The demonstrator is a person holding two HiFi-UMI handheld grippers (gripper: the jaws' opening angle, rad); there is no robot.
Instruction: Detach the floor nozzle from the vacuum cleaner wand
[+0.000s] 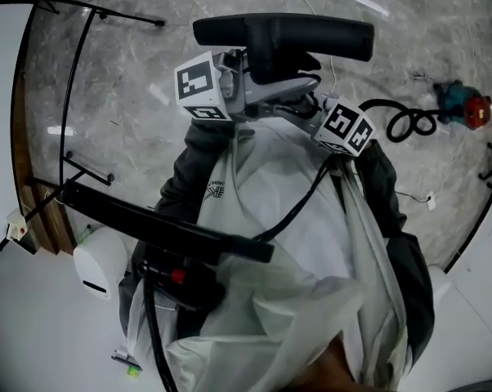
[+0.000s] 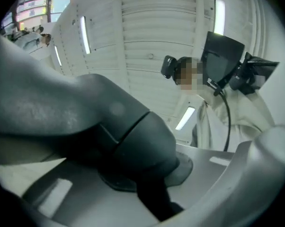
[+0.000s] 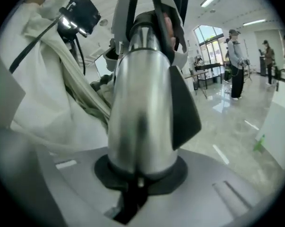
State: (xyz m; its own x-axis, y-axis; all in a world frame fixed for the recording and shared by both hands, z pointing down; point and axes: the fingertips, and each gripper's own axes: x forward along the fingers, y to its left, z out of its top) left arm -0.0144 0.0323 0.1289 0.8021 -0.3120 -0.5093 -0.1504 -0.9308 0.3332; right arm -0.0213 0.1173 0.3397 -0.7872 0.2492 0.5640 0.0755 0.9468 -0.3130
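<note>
Black floor nozzle (image 1: 283,33); silver wand (image 3: 140,112); marker cubes (image 1: 203,84) in black-and-white squares; grey marbled floor (image 1: 123,88); off-white garment (image 1: 287,260), dark sleeves (image 1: 185,174).

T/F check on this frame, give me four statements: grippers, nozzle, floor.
1. The right gripper is clamped on the silver wand tube. True.
2. The left gripper is open with nothing between its jaws. False: it is shut on a dark grey part.
3. A black cable loop lies on the floor, right of the grippers in the head view. True.
4. The floor nozzle is white. False: it is black.
</note>
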